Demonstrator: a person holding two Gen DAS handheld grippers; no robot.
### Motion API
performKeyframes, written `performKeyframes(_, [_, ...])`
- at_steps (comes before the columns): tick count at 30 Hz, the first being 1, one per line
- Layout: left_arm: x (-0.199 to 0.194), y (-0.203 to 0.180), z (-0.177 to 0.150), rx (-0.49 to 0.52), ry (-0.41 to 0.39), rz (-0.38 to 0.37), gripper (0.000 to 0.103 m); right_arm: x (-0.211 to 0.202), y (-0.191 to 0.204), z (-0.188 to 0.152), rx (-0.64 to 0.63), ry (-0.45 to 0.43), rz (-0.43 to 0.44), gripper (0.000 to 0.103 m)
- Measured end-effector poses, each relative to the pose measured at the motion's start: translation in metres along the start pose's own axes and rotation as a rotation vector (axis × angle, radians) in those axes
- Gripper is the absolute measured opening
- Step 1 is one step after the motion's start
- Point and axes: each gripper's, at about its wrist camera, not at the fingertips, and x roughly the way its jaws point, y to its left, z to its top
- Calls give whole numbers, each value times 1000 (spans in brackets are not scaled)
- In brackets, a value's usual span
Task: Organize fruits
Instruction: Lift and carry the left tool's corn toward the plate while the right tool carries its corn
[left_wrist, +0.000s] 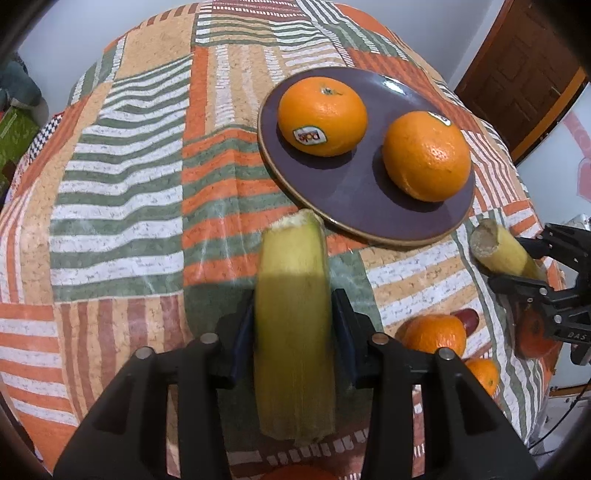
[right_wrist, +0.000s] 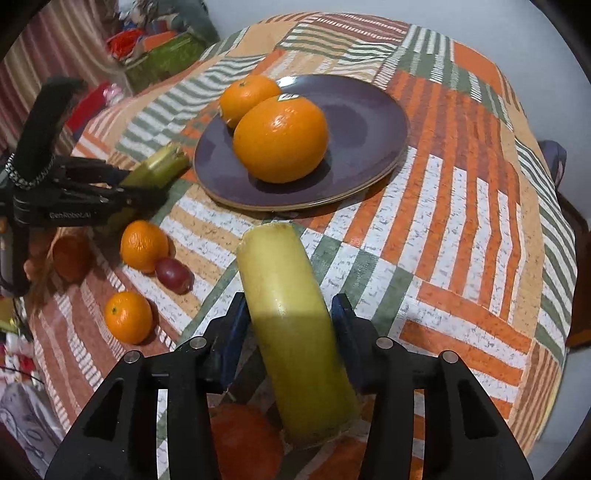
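My left gripper is shut on a yellow-green cane piece, held just short of the purple plate. Two big oranges sit on that plate. At the right edge of the left wrist view, my right gripper is shut on a second cane piece. In the right wrist view that gripper clamps its cane piece in front of the plate. The left gripper shows at the left with its cane.
Loose on the patterned tablecloth lie two small mandarins, a dark red fruit and an orange under the left gripper. Another orange lies below the right gripper. A wooden door stands behind the table.
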Motion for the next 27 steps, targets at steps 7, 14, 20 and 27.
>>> performKeyframes(7, [-14,3,-3,-12,-29,-20,38,-16,-8,-8,36,-61,-34,36])
performKeyframes(14, [-38,-5,3,9,-96,-3,38,-33,-26,0,96,-128,-50,35])
performKeyframes(20, [-45,-17,21,23,-128,-14,38,-42,-30,16,93,-176,-63,35])
performKeyframes(27, [-38,-28,44,33,-143,-30,38,-40,-30,33,89,-199,-59,35])
